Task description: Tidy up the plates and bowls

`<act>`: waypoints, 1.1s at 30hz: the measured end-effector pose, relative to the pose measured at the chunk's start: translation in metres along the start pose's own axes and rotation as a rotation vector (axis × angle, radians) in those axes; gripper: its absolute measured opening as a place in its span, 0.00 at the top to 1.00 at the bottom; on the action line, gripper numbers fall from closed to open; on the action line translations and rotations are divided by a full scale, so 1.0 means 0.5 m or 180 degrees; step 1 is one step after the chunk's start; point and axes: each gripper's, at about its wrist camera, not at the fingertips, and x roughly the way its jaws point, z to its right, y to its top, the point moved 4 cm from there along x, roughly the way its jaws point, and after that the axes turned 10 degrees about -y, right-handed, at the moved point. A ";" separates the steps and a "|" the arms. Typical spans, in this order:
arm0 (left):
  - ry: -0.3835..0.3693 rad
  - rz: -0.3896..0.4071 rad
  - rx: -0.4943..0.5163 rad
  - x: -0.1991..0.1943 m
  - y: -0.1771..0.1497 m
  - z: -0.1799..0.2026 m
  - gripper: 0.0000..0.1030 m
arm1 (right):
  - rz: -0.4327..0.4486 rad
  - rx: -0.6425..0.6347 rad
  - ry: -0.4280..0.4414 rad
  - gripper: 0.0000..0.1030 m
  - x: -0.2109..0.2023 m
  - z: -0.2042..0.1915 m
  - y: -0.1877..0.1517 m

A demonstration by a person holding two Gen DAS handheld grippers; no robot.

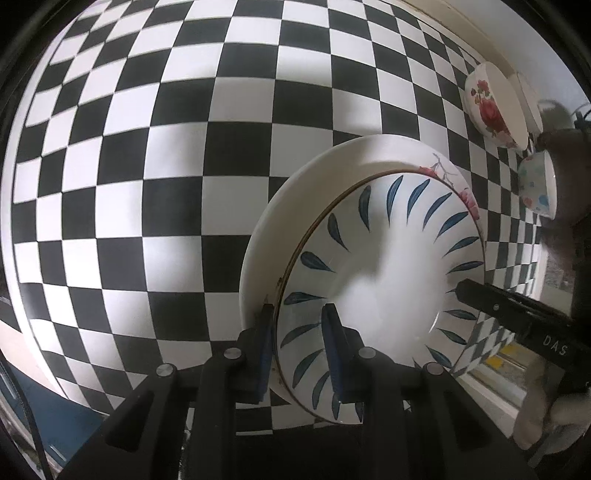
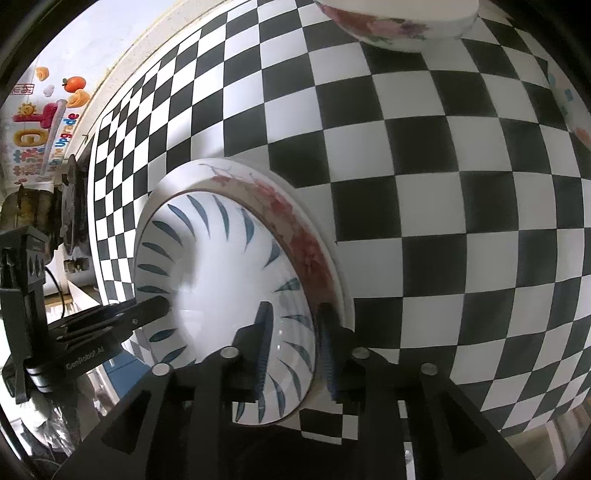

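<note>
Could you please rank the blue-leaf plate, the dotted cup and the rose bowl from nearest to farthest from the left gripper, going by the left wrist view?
1. Blue-leaf plate: its rim sits between the left gripper fingers, low in the centre.
2. Dotted cup: to the right, past the plate.
3. Rose bowl: upper right, farthest back on the checkered table.

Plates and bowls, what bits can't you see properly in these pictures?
1. Flowered plate: mostly covered by the blue-leaf plate, both views.
2. Rose bowl: cut off by the top edge, right wrist view.
3. Spotted bowl: cut off by the right edge, right wrist view.
4. Left gripper: whether its pads press the blue-leaf plate's rim, left wrist view.
</note>
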 end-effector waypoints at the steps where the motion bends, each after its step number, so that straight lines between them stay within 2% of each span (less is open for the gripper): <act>1: -0.0019 -0.0006 -0.0021 0.000 0.000 -0.002 0.78 | -0.0012 0.0004 0.0024 0.66 0.000 -0.002 -0.001; 11: -0.0077 -0.0023 -0.0084 -0.023 0.006 -0.016 0.78 | -0.0084 0.0060 0.0177 0.38 -0.007 -0.024 -0.004; 17: 0.0090 0.0129 -0.0002 -0.061 0.000 -0.008 0.77 | 0.0000 0.0028 0.0114 0.37 -0.040 -0.025 -0.006; 19: 0.0266 0.0242 0.0099 -0.079 -0.014 0.007 0.77 | 0.0069 -0.0048 -0.0066 0.37 -0.053 -0.032 -0.015; 22: 0.0390 0.0381 0.0198 -0.109 -0.040 0.031 0.77 | 0.0195 -0.0108 -0.0296 0.37 -0.078 -0.040 -0.037; 27: 0.0414 0.0554 0.0350 -0.163 -0.087 0.074 0.77 | 0.0484 -0.0186 -0.0603 0.37 -0.144 -0.065 -0.093; 33: 0.0386 0.0715 0.0477 -0.222 -0.131 0.113 0.77 | 0.0811 -0.0190 -0.0684 0.37 -0.237 -0.096 -0.150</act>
